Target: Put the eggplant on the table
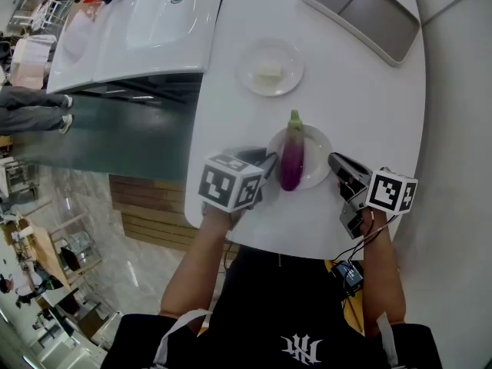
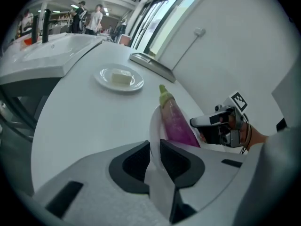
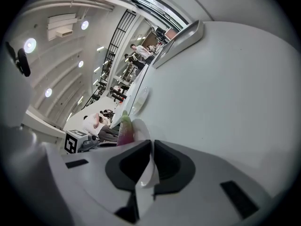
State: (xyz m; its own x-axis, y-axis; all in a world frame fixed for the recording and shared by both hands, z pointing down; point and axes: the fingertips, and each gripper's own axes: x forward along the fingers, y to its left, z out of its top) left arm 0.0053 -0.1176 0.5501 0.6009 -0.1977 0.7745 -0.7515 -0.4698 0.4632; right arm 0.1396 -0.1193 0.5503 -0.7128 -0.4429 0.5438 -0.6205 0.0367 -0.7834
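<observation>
A purple eggplant (image 1: 291, 158) with a green stem lies on a small white plate (image 1: 318, 141) near the front edge of the white table (image 1: 361, 98). My left gripper (image 1: 268, 162) is shut on the plate's left rim, and my right gripper (image 1: 336, 162) is shut on its right rim. In the left gripper view the plate's rim (image 2: 154, 125) runs between the two dark pads of the left gripper (image 2: 155, 150), with the eggplant (image 2: 177, 122) just beyond. The right gripper view shows the right gripper (image 3: 151, 148) pinching the rim (image 3: 141, 129), and the eggplant (image 3: 124, 132) behind it.
A second white plate (image 1: 286, 83) with a pale block on it sits farther back on the table. A grey tray (image 1: 365, 10) lies at the far right corner. A white sink counter (image 1: 146, 21) stands to the left. The table's left edge (image 1: 192, 167) is close to my left gripper.
</observation>
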